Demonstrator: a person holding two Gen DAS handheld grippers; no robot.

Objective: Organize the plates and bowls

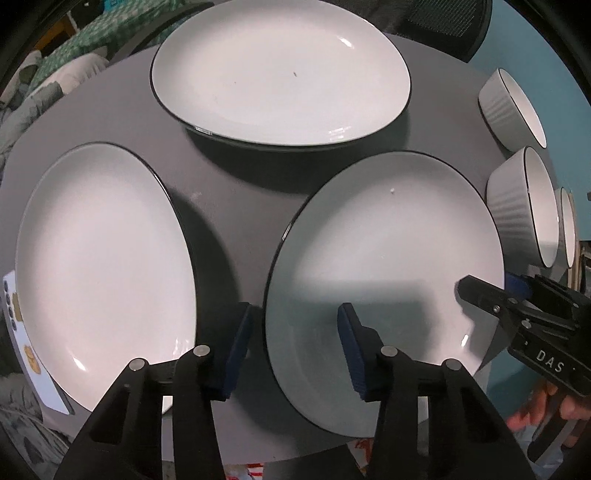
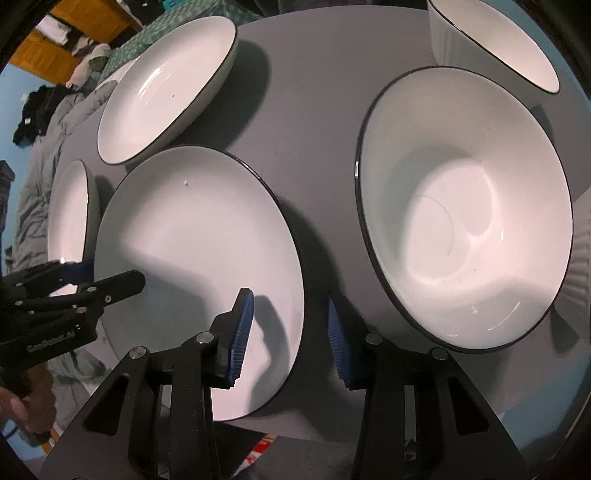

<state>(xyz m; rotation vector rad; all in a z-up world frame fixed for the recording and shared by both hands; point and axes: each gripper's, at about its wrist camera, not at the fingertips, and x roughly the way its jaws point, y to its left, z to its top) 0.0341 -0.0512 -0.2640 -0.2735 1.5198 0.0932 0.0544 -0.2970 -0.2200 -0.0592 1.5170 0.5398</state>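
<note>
Three white black-rimmed plates lie on the grey round table (image 1: 229,206): a near plate (image 1: 384,266), a left plate (image 1: 103,266) and a far plate (image 1: 280,74). My left gripper (image 1: 295,347) is open, its jaws on either side of the near plate's left rim. My right gripper (image 2: 288,339) is open, its jaws on either side of that plate's (image 2: 199,266) right rim. Ribbed white bowls (image 1: 517,206) stand at the right; one big bowl (image 2: 465,206) is right of my right gripper.
Another bowl (image 2: 495,40) stands at the far right, and a third bowl (image 1: 509,107) behind. A white card (image 1: 26,354) lies under the left plate. Bedding and clothes (image 2: 55,122) lie beyond the table. A black chair (image 1: 450,22) stands behind it.
</note>
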